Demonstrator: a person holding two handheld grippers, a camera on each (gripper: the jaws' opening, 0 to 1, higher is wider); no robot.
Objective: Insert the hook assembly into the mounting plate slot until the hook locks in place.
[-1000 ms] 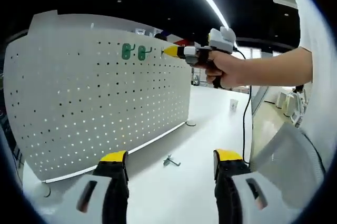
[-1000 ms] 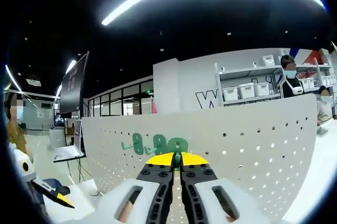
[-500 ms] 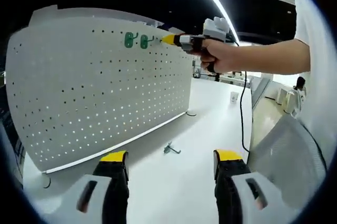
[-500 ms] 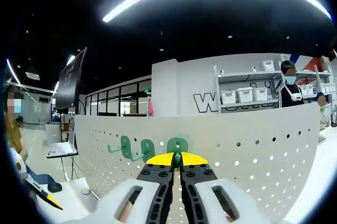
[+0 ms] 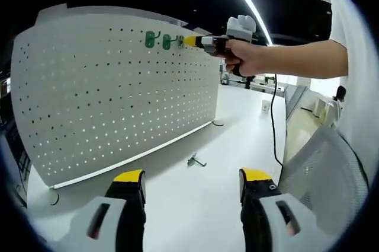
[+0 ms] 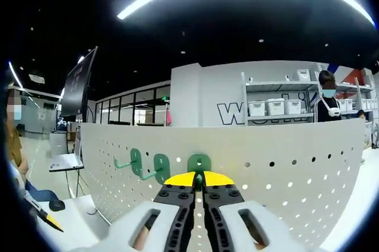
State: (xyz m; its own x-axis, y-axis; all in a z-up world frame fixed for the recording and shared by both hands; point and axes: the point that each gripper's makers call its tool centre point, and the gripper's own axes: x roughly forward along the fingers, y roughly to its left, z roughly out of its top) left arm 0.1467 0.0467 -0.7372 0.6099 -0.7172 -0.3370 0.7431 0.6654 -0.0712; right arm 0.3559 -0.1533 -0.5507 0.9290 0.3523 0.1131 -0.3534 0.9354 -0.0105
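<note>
A white pegboard mounting plate (image 5: 106,104) stands upright on the white table (image 5: 195,204). Two green hooks (image 5: 153,39) (image 5: 167,41) hang near its top edge. A person's hand holds my right gripper (image 5: 190,41) up against the board, just right of those hooks. In the right gripper view the right gripper (image 6: 199,179) is shut on a third green hook (image 6: 199,162), whose back plate sits at the pegboard (image 6: 284,175) beside the two hung hooks (image 6: 135,160) (image 6: 161,166). My left gripper (image 5: 192,176) stays low over the table, open, with nothing between its jaws.
A loose metal hook (image 5: 195,160) lies on the table near the board's foot. A black cable (image 5: 275,139) trails from the right gripper. A grey chair back (image 5: 331,175) stands at right. Behind the board are shelves with white bins (image 6: 275,107), a person (image 6: 327,89) and a laptop (image 6: 65,163).
The right gripper has carried the green hook closer to the board, up beside the two hung hooks. The left gripper stays open and low; its view has shifted slightly.
</note>
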